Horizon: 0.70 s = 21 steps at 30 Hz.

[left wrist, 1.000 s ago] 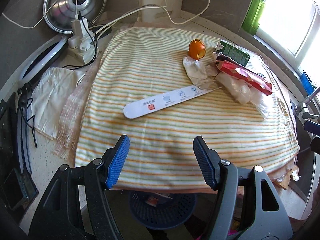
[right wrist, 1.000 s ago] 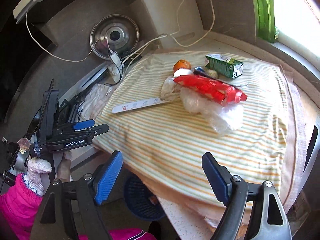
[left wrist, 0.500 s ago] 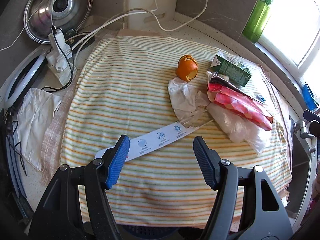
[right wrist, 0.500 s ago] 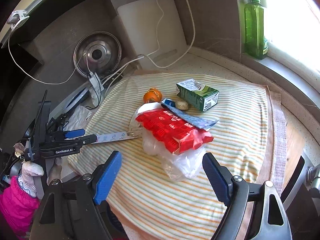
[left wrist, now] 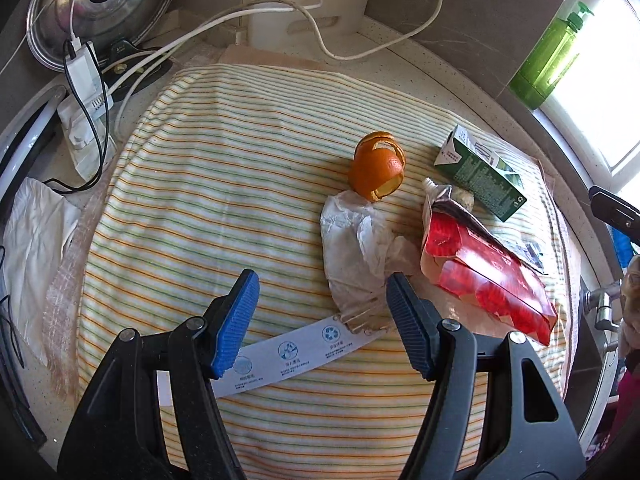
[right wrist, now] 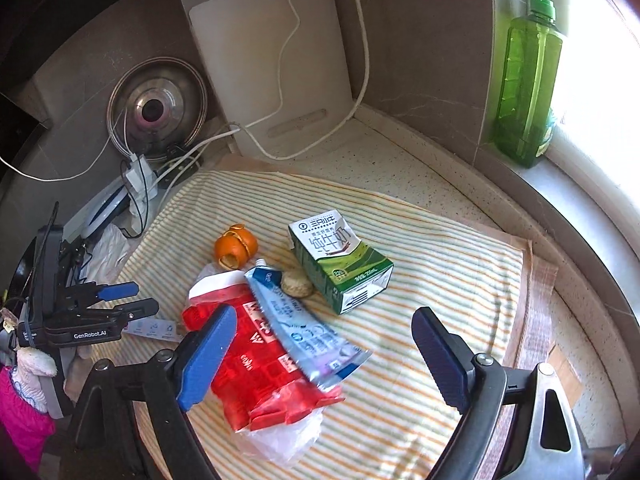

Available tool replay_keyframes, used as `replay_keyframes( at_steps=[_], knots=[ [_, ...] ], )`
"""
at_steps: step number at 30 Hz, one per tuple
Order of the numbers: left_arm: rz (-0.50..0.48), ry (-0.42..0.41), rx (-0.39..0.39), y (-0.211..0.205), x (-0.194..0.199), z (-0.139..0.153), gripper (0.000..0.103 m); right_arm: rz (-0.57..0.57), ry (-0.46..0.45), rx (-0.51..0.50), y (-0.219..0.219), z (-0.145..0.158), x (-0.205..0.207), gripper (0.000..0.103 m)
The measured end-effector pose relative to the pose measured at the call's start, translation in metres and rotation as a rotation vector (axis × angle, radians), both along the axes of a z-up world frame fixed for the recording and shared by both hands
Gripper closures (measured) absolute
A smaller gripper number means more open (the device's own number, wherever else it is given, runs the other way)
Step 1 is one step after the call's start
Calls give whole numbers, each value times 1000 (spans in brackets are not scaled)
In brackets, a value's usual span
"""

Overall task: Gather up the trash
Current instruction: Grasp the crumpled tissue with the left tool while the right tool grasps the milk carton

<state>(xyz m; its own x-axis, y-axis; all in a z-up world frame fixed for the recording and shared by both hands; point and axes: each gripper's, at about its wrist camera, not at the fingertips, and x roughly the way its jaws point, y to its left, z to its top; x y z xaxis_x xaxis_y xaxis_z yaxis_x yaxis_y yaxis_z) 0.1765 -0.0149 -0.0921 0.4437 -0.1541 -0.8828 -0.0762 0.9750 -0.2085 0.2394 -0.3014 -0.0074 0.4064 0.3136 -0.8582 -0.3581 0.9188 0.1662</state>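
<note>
Striped cloth (left wrist: 208, 208): covers my counter and carries all the trash.

Red packet (right wrist: 256, 364): long axis from the middle of the cloth toward my right gripper (right wrist: 320, 364), whose jaws stand wide apart, holding nothing. Only the right wrist view shows the blue-and-white pouch (right wrist: 304, 332) lying lengthwise on it.

Green carton (right wrist: 340, 260): on its side, just beyond the pouch; a small beige lump (right wrist: 297, 285) sits between them.

White paper strip (left wrist: 296, 354): long axis left to right, directly under my left gripper (left wrist: 320, 316), jaws spread and empty.

Crumpled tissue (left wrist: 356, 248): touching the strip's right end.

Orange peel (left wrist: 376, 172): just behind the tissue.

Background: green soap bottle (right wrist: 524, 76), pot lid (left wrist: 100, 8), cables.
</note>
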Motion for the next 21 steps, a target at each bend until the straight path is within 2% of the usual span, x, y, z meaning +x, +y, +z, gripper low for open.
replay_keyframes(
  at_steps=[7, 12, 21],
  knots=[
    [11, 35, -20, -3, 17, -13, 35, 35, 42, -34, 10, -26, 35, 12],
    [19, 71, -54, -2, 30, -25, 35, 63, 69, -32, 14, -37, 50, 12],
    [23, 124, -104, -5, 46, -46, 35, 131, 98, -90, 28, -57, 74, 11]
  ],
)
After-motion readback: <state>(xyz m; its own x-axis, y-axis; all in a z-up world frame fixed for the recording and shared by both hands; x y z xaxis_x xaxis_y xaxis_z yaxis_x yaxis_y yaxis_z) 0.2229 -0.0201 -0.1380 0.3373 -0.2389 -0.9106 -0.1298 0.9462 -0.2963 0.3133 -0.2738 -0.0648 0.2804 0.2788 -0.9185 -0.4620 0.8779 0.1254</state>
